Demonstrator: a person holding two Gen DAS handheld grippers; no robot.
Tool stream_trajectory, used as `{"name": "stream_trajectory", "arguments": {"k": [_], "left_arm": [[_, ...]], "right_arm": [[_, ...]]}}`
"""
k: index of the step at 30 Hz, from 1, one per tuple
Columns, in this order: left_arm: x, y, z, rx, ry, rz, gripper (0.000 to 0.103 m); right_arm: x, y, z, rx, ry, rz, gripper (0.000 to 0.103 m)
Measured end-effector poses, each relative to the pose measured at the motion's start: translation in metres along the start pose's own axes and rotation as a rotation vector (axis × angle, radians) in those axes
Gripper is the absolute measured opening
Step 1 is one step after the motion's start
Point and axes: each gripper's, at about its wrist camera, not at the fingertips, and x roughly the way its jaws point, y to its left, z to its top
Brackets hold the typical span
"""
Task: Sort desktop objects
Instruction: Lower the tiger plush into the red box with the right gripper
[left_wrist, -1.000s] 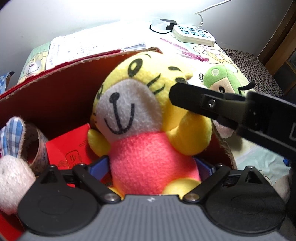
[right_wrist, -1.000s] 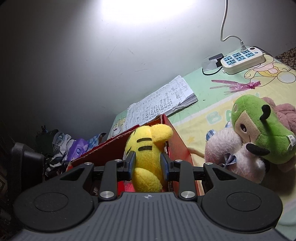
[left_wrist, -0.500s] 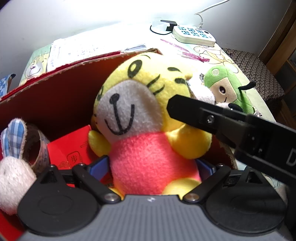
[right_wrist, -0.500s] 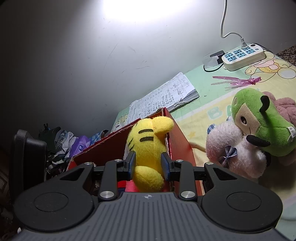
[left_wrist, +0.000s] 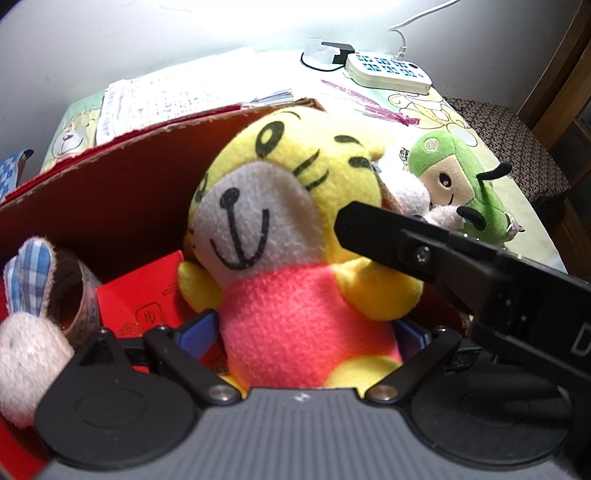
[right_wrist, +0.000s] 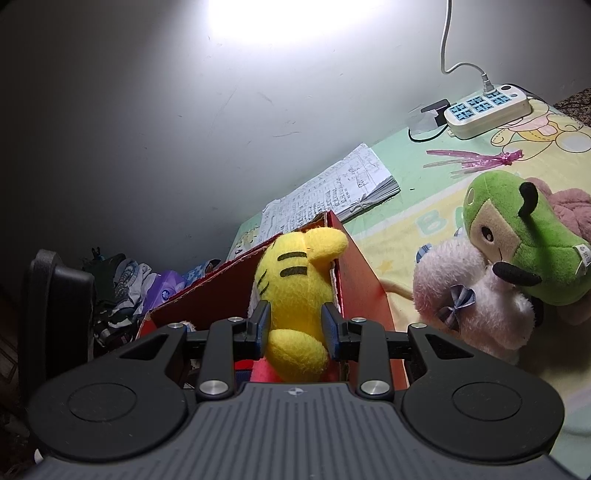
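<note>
A yellow tiger plush (left_wrist: 291, 236) with a pink body sits upright inside a red cardboard box (left_wrist: 110, 192). My left gripper (left_wrist: 306, 332) has its blue pads on both sides of the pink body. My right gripper (right_wrist: 295, 325) is shut on the plush's yellow arm and head side (right_wrist: 295, 291), and its black finger (left_wrist: 391, 236) crosses the left wrist view. The box (right_wrist: 362, 280) also shows in the right wrist view. A green plush (right_wrist: 517, 236) and a pink-white plush (right_wrist: 469, 299) lie on the desk to the right of the box.
A small pink rabbit plush (left_wrist: 26, 332), a tape roll (left_wrist: 74, 295) and a red packet (left_wrist: 147, 295) lie in the box. A notebook (right_wrist: 332, 195), a power strip (right_wrist: 484, 110) and a pink ribbon (right_wrist: 476, 162) lie behind. A black chair (right_wrist: 55, 317) stands at left.
The tiger plush has shifted slightly right and deeper in the box. My right gripper has moved down and right along it, still on its arm.
</note>
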Motion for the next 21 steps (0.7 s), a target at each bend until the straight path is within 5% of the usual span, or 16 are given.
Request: {"name": "stream_trajectory", "arguments": {"k": [21], "left_arm": [[-0.002,-0.004,-0.003,-0.012,-0.027,0.061,0.099]], "right_arm": [[-0.026,0.009,-0.011,-0.014,-0.035,-0.038,0.035]]}}
